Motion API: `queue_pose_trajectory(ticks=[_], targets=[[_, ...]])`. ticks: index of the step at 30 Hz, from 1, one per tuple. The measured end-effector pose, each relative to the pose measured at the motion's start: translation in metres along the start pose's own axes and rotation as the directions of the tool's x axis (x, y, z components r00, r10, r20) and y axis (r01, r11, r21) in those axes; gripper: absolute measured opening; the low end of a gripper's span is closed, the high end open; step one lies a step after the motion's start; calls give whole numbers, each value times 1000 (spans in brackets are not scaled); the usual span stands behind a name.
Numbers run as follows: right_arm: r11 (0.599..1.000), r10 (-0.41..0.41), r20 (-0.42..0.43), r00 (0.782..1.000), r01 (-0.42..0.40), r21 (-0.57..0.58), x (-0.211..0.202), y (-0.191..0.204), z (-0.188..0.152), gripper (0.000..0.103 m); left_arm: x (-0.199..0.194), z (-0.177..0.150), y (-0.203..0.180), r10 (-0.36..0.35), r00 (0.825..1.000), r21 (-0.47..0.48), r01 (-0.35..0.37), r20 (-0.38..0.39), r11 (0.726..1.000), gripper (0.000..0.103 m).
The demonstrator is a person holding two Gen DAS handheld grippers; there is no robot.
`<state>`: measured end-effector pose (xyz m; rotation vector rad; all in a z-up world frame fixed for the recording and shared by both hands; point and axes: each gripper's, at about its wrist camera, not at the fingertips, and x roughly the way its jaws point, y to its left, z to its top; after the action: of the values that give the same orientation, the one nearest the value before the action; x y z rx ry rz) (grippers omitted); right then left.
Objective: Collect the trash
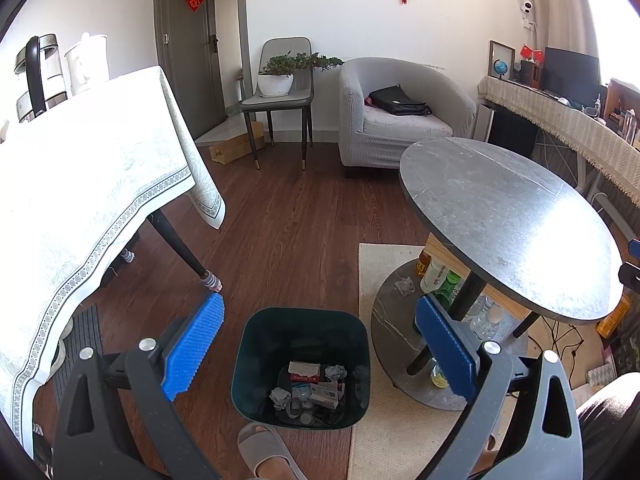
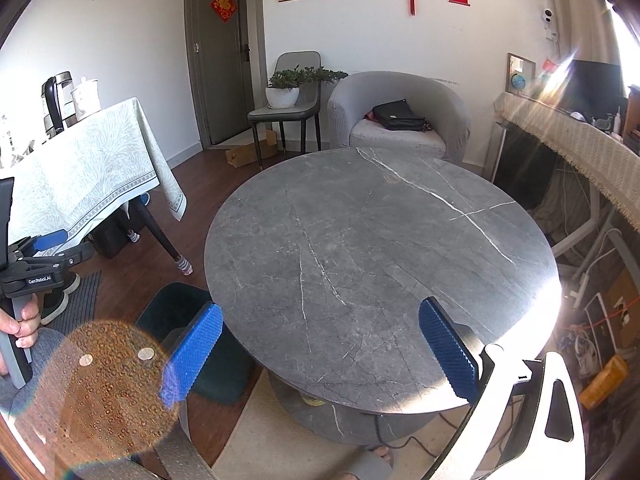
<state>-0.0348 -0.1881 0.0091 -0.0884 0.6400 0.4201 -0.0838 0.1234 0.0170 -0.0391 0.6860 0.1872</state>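
Note:
A dark green bin (image 1: 300,332) stands on the wood floor beside the round table. In it lie crumpled paper balls, a red-and-white box and other scraps (image 1: 310,394). My left gripper (image 1: 320,344) is open and empty, held above the bin with its blue pads either side of it. My right gripper (image 2: 320,352) is open and empty over the near edge of the round grey marble table (image 2: 380,248). The bin (image 2: 176,316) shows partly behind the right gripper's left pad. The left gripper (image 2: 48,256) also shows at the left edge of the right wrist view.
A table with a white patterned cloth (image 1: 80,184) stands to the left, with kettles on it. Bottles (image 1: 440,280) stand on the round table's lower shelf. A grey armchair (image 1: 400,120) with a black bag, a chair with a potted plant (image 1: 280,76), and my slippered foot (image 1: 264,452) are near.

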Motion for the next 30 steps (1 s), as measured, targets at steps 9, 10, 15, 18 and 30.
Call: queue_pose_trajectory(ticks=[9,10,15,18,30], targets=[[1000,1,1,1000,-1,0,0,-1,0,99,0,0,0,0,1000,0,0,-2,1000,98],[1000,1,1,1000,-1,0,0,-1,0,99,0,0,0,0,1000,0,0,-2,1000,98],[1000,1,-1,1000,-1,0,0,-1,0,99,1,-1,0,2,1000,4,-2,-1,1000,99],[1000,1,0,1000,-1,0,0,-1,0,99,1,-2,0,2,1000,3,-2,-1,1000,99],[1000,0,-2,1000,0,-5,1,0,-2,99,1,-2,0,2,1000,2,-2,-2,1000,99]])
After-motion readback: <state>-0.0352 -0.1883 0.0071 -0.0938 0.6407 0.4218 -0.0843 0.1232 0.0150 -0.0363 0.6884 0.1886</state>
